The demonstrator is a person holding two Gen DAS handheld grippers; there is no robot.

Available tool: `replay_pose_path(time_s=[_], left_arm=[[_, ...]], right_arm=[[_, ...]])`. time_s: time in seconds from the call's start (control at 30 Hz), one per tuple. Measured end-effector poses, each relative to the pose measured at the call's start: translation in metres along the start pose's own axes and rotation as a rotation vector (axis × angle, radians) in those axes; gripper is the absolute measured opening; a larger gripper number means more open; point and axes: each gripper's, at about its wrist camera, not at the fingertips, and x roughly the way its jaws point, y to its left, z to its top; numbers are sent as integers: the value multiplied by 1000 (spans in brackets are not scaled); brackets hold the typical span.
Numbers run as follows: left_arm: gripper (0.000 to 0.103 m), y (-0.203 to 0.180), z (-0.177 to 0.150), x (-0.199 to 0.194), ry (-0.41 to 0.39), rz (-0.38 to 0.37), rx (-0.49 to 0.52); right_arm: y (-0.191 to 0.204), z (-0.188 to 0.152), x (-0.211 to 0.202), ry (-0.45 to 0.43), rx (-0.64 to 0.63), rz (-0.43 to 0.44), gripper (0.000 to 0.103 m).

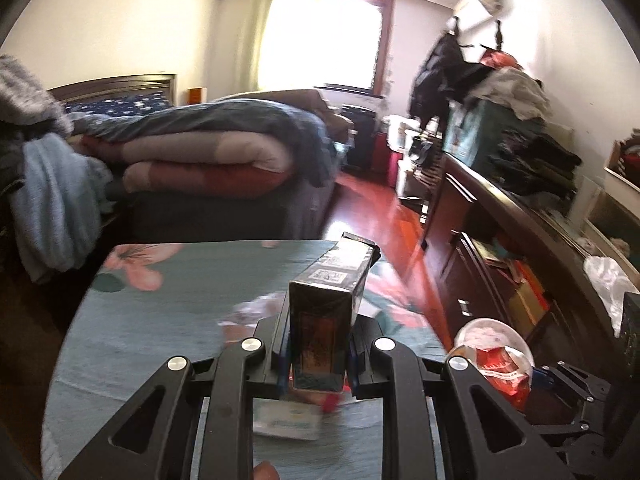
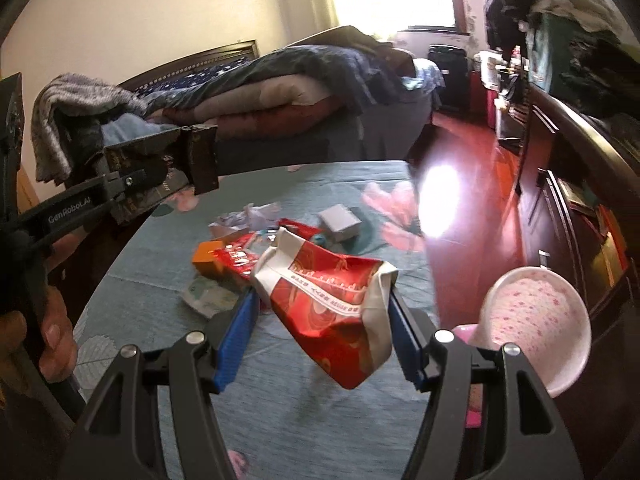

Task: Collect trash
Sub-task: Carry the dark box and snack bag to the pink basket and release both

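Observation:
My left gripper point(image 1: 318, 344) is shut on a long dark box point(image 1: 328, 292), which sticks out forward above the table. In the right wrist view the same left gripper point(image 2: 136, 172) shows at the left edge with the dark box point(image 2: 200, 160) in it. My right gripper point(image 2: 324, 328) is shut on a crumpled red and white bag point(image 2: 332, 312), held above the table with both blue pads point(image 2: 240, 320) against its sides. Loose trash lies behind it: an orange box point(image 2: 208, 262), a red wrapper point(image 2: 240, 258), crumpled paper point(image 2: 248, 216), a small grey box point(image 2: 340, 222) and a tissue pack point(image 2: 208, 294).
The round table wears a teal floral cloth point(image 2: 160, 320). A bin with a pink-speckled liner point(image 2: 540, 320) stands off its right edge, by a dark cabinet point(image 1: 500, 240) piled with clothes. A bed with folded quilts point(image 1: 208, 152) lies beyond. The floor point(image 1: 380, 220) is red wood.

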Motion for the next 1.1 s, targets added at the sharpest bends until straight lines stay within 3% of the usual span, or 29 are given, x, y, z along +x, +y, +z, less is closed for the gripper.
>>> replay_pose_path(time_s=[0.63,1.1], left_arm=[[21,-148,-2,68,86,-260,186],[21,-236,-27,139,225,-409,285]], right_arm=[[-157,-28,-33,-24,240,-241,63],[-246,-54,-4,36,364,-392,63]])
